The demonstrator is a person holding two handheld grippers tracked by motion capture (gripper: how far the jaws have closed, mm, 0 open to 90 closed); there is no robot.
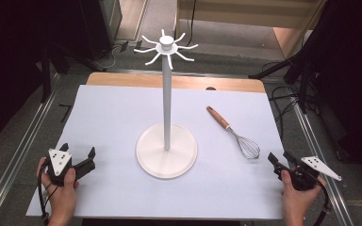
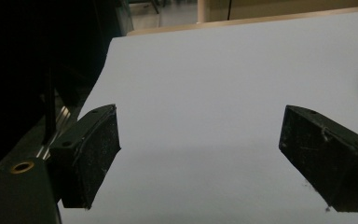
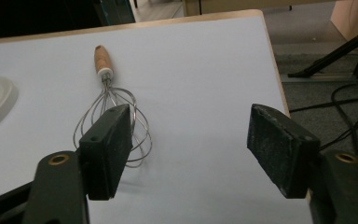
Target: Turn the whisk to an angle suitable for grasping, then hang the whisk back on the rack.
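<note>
White hook stand [image 1: 167, 150] rises mid-table, and a wooden-handled whisk [image 1: 233, 133] lies flat to its right, near the right gripper [image 1: 279, 162], jaws spread wide on nothing. Left gripper [image 1: 79, 155] sits near the front-left edge, jaws gaping too.

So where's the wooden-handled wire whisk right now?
In the high view the wooden-handled wire whisk lies right of the white hook stand, ahead of the right gripper.
</note>
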